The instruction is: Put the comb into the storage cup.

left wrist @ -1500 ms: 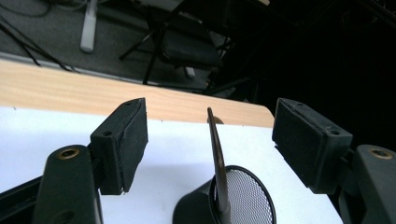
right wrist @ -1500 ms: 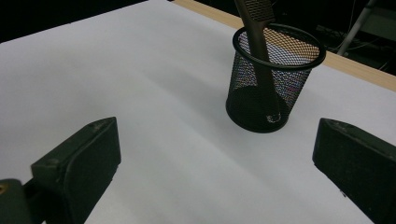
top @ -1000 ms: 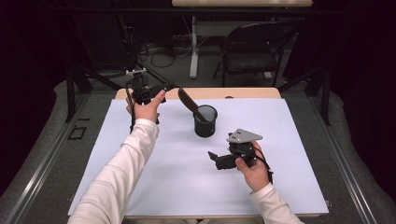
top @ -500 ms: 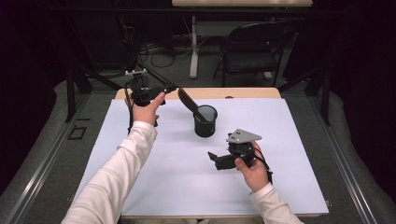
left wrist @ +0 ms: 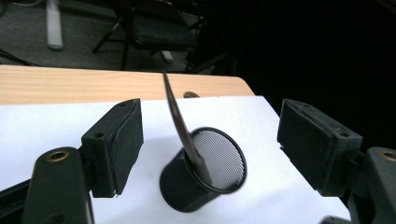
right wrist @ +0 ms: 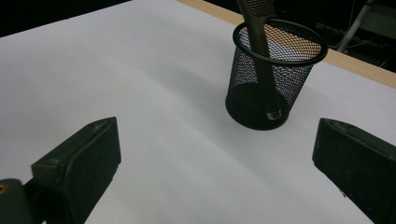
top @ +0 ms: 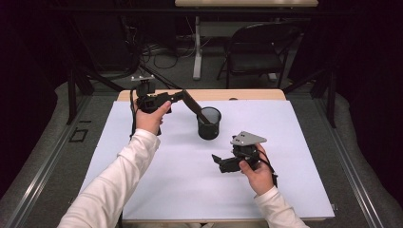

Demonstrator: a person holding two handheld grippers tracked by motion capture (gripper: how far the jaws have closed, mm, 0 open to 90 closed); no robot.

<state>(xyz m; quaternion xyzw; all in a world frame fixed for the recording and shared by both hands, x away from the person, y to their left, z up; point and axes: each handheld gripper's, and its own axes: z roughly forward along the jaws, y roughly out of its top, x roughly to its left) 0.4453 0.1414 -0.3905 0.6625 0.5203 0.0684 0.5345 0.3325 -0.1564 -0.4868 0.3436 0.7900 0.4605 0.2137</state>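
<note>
A black mesh cup [top: 209, 124] [left wrist: 201, 182] [right wrist: 273, 74] stands upright on the white sheet [top: 166, 190]. A dark comb [top: 192, 103] [left wrist: 180, 123] [right wrist: 259, 32] leans in it, its top tilted to the left. My left gripper [top: 177, 96] [left wrist: 212, 135] hovers at the comb's upper end. Its jaws have just been opening; the comb stands between them with neither pad on it. My right gripper [top: 217, 161] [right wrist: 210, 163] rests low over the sheet, right of and nearer than the cup, pointing toward it, open with nothing in it.
The sheet covers most of a wooden table [top: 247, 95], whose bare strip runs along the far edge. A dark folding chair [top: 256, 52] and cables sit on the floor beyond the table.
The left gripper's jaws stand slightly wider around the comb's top. Both hands, the cup and the comb stay where they were.
</note>
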